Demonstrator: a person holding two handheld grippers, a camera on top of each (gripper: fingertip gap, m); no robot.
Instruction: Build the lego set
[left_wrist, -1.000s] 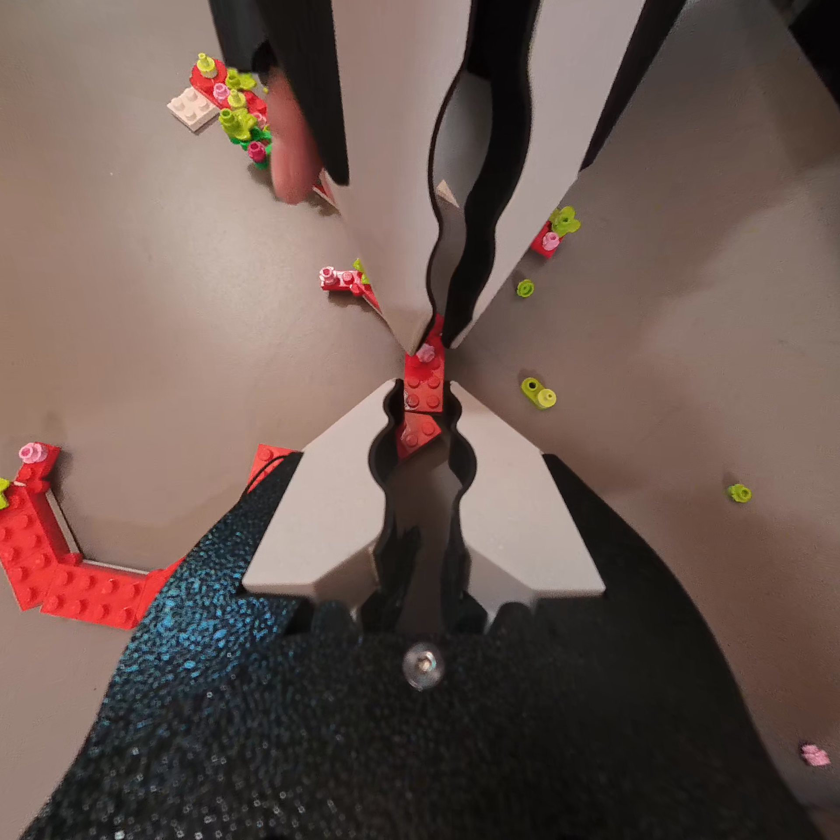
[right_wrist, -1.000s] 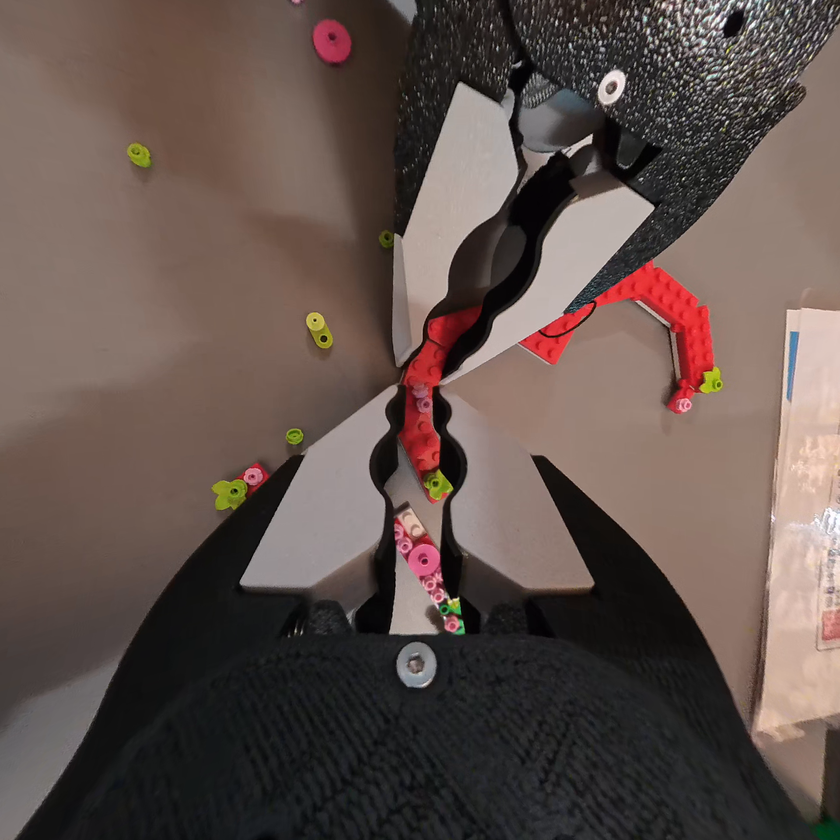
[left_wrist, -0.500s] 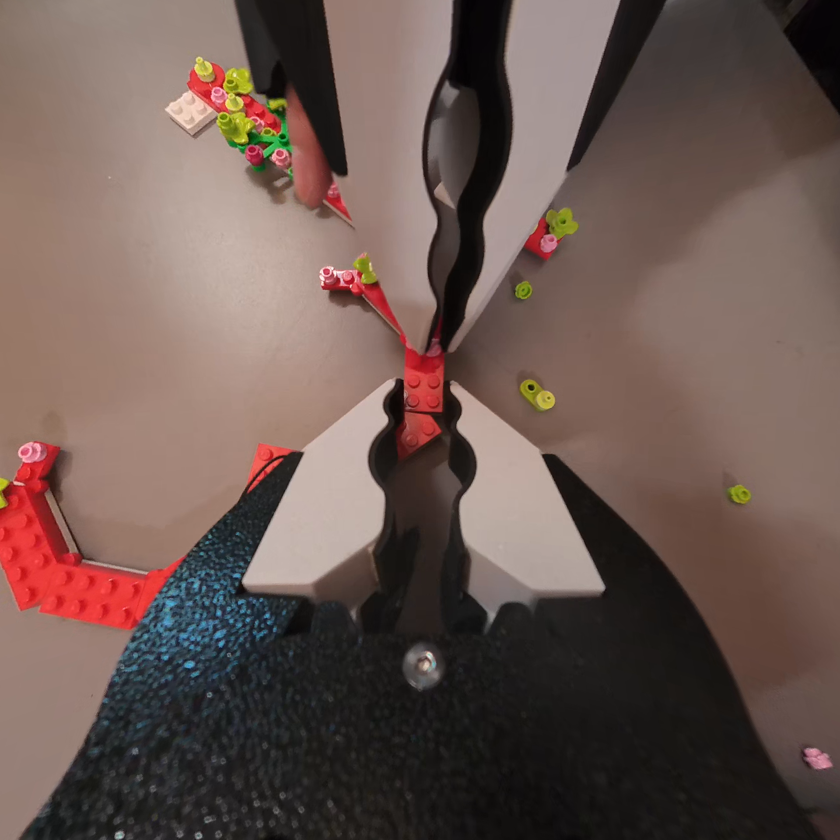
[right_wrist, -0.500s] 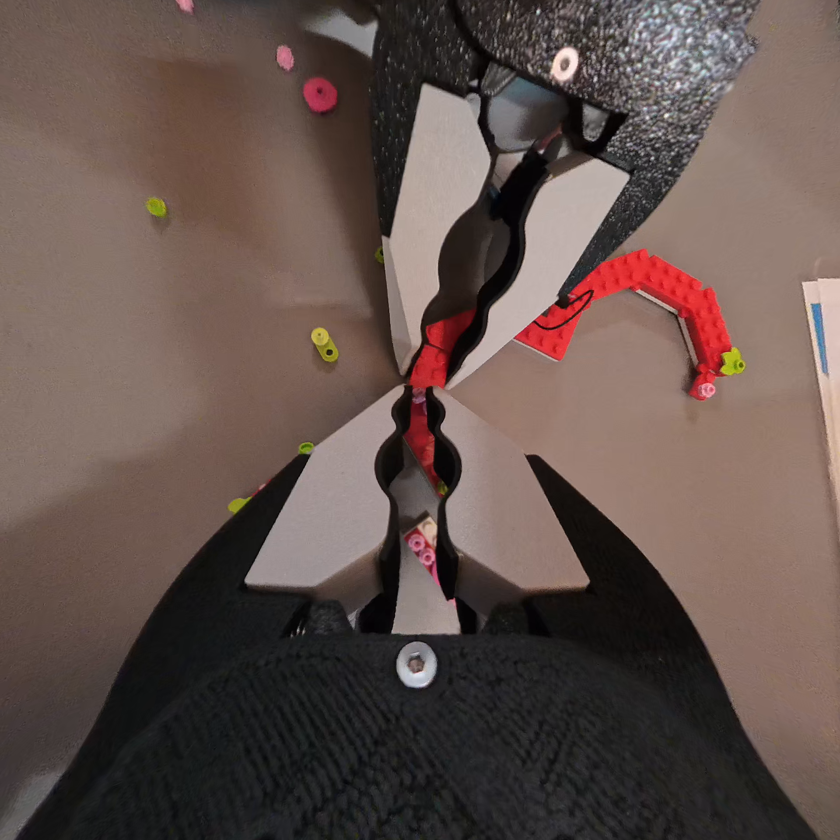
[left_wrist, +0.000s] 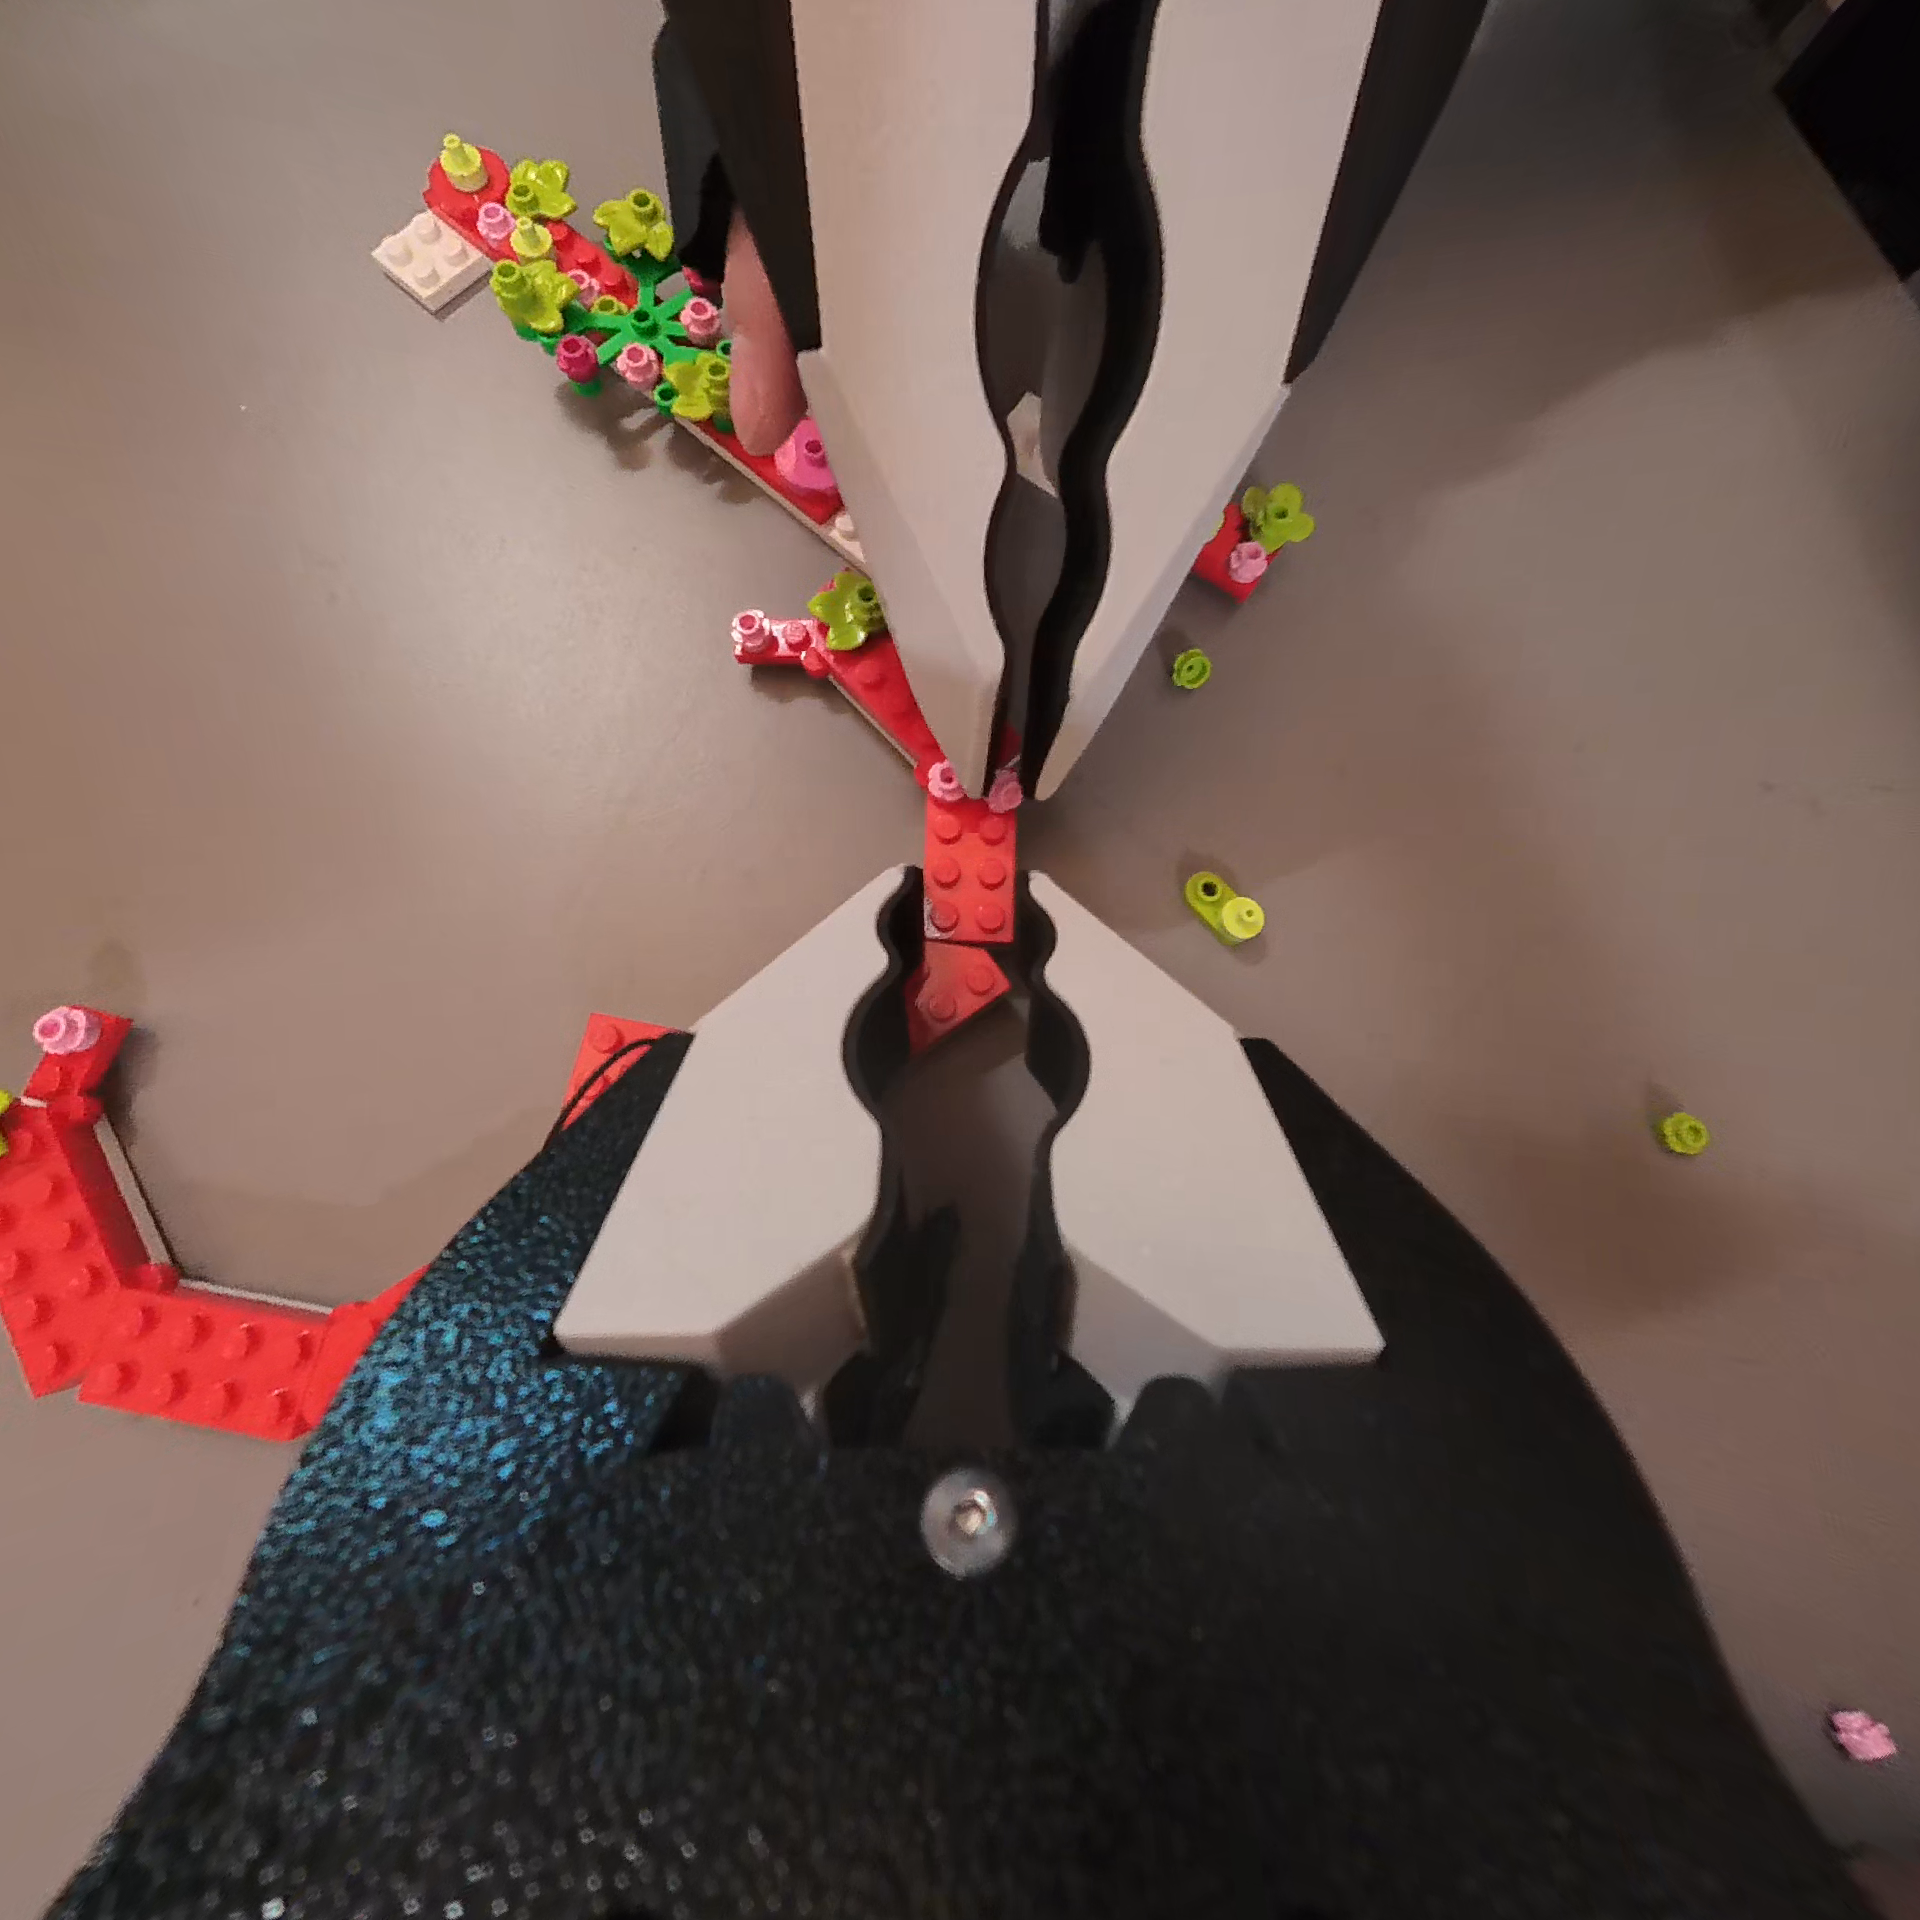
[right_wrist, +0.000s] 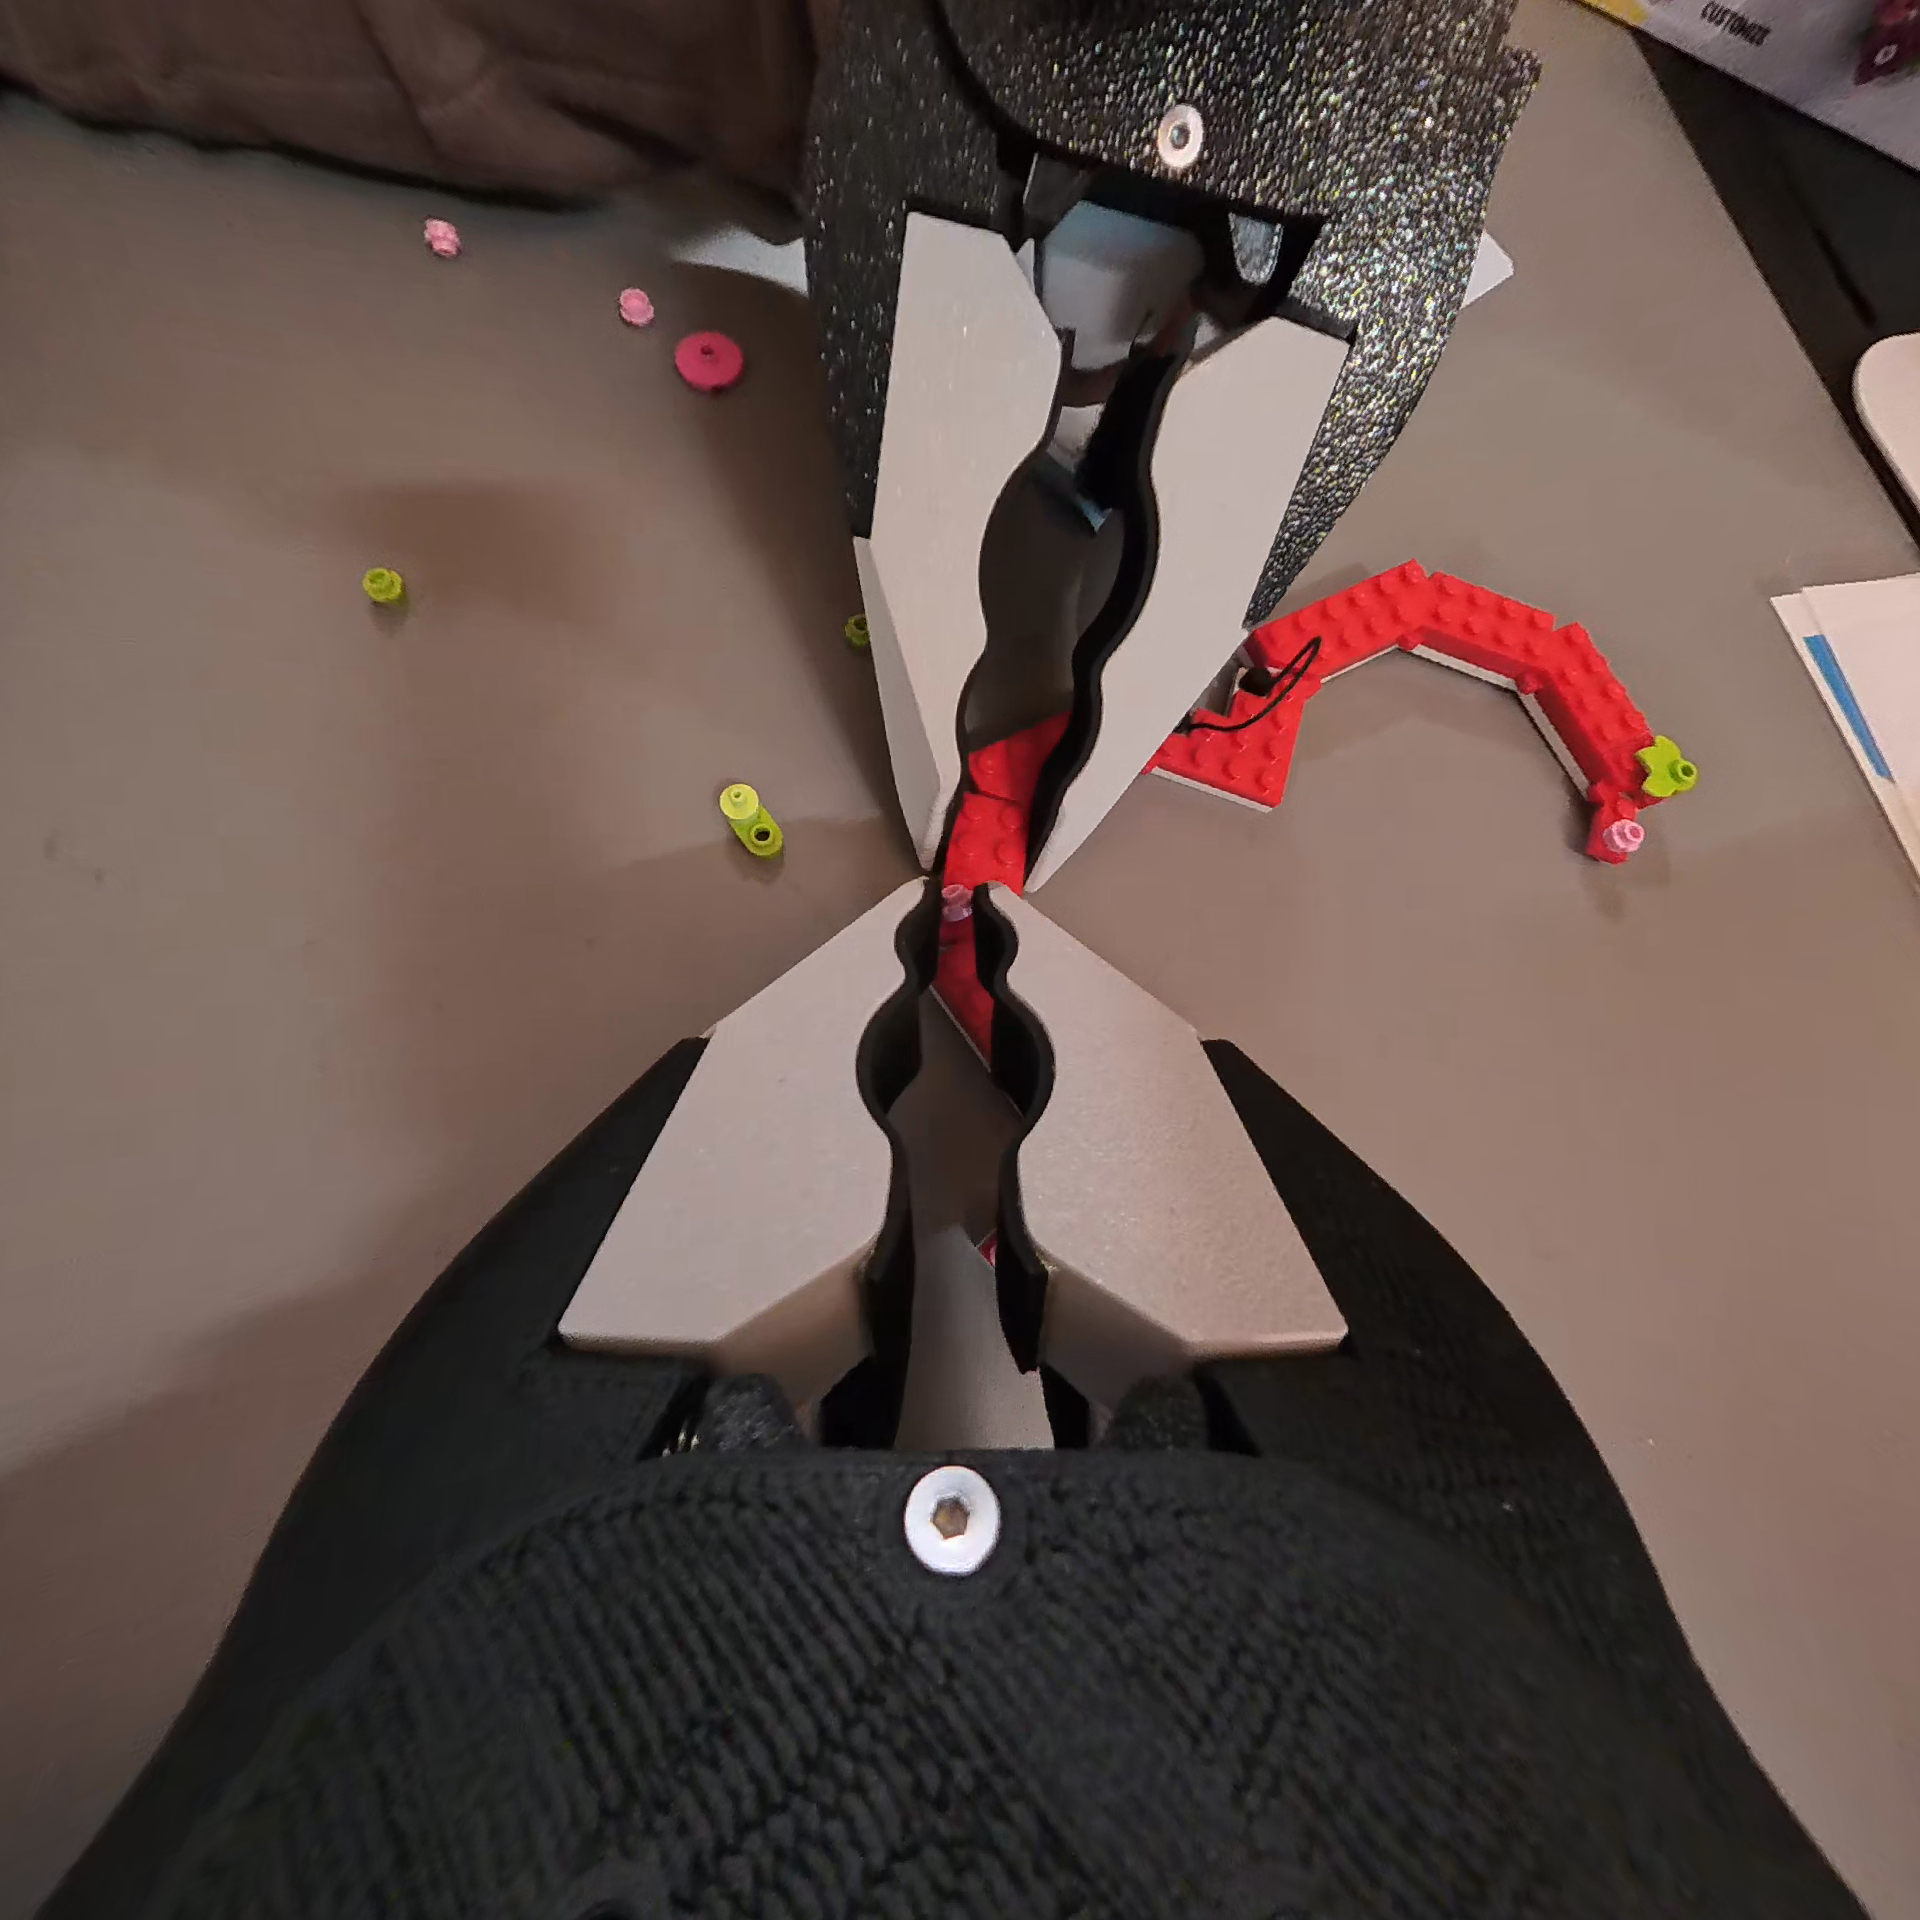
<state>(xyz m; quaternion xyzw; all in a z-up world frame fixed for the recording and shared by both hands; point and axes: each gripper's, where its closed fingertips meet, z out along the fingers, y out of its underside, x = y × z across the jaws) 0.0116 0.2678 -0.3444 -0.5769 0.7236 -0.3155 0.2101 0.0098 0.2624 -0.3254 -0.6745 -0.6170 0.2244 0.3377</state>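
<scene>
My left gripper (left_wrist: 971, 904) is shut on a short red studded plate (left_wrist: 971, 868) with a red wedge under it. My right gripper (right_wrist: 956, 896) is shut on a curved red strip (right_wrist: 971, 987) that carries small pink studs. The two grippers meet tip to tip above the table. In the left wrist view the right gripper (left_wrist: 1003, 774) comes down from the top, and the strip (left_wrist: 878, 675) runs out to its left with a lime leaf. The plate also shows in the right wrist view (right_wrist: 992, 821). I cannot tell whether the two red parts are joined.
A red arc of plates (left_wrist: 156, 1320) lies on the grey table, also in the right wrist view (right_wrist: 1507, 644). A flowered red strip (left_wrist: 582, 281) lies far left beside a fingertip (left_wrist: 764, 364). Loose lime pieces (left_wrist: 1226, 909), a magenta disc (right_wrist: 709, 361) and paper (right_wrist: 1860, 707) lie around. The tips of both grippers are at nearly the same place. From either gripper's tips it is about 15 cm to the magenta disc (right_wrist: 709, 361).
The right gripper has tilted and drawn back a little, so its view takes in more of the far table. Both grippers stay shut on their red parts, still tip to tip.
</scene>
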